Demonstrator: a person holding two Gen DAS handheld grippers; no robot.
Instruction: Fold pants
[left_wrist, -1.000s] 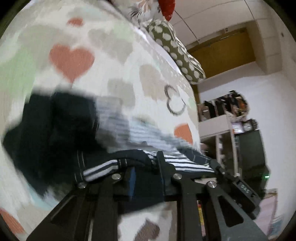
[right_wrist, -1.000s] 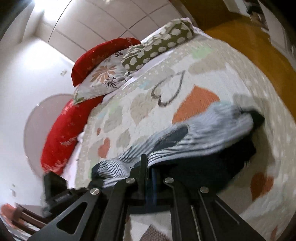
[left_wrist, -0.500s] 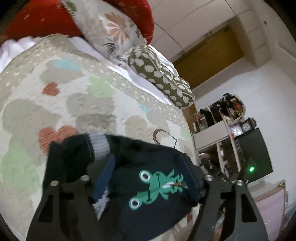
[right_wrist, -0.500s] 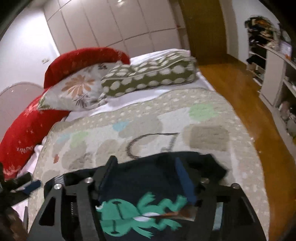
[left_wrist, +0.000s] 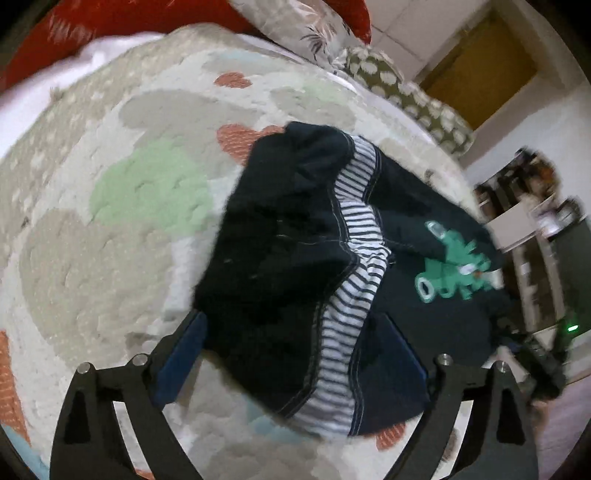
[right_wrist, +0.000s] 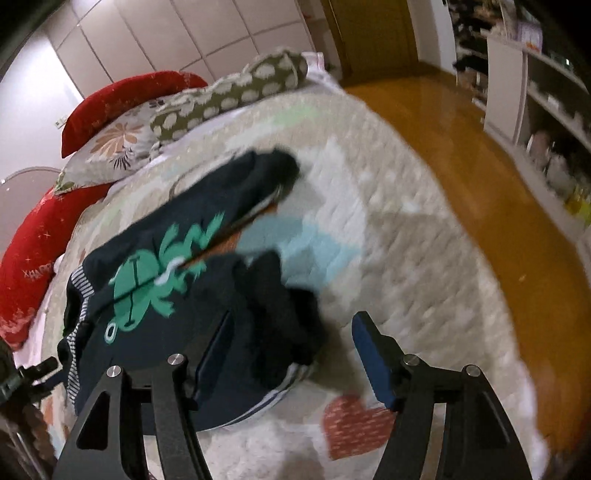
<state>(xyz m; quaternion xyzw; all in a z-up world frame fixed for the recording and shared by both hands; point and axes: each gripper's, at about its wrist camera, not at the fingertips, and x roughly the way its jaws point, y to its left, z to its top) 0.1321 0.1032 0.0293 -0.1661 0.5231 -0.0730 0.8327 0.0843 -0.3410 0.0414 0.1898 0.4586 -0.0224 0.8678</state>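
Both left gripper (left_wrist: 291, 354) and right gripper (right_wrist: 291, 354) jaws just opened, released; pants (left_wrist: 295, 266) dropped bunched on bed (left_wrist: 110, 240), fold unfinished.

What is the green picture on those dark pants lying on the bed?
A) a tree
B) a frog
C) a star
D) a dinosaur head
B: the green print on the pants has bulging eyes and splayed legs, seen also from the left view.

pants (left_wrist: 280, 258): soft matt navy cloth, striped knit lining
bedspread (left_wrist: 110, 240): nubby, rough quilted fabric
floor (right_wrist: 480, 177): glossy wood
left tool (left_wrist: 291, 354): matt black plastic, metal screws
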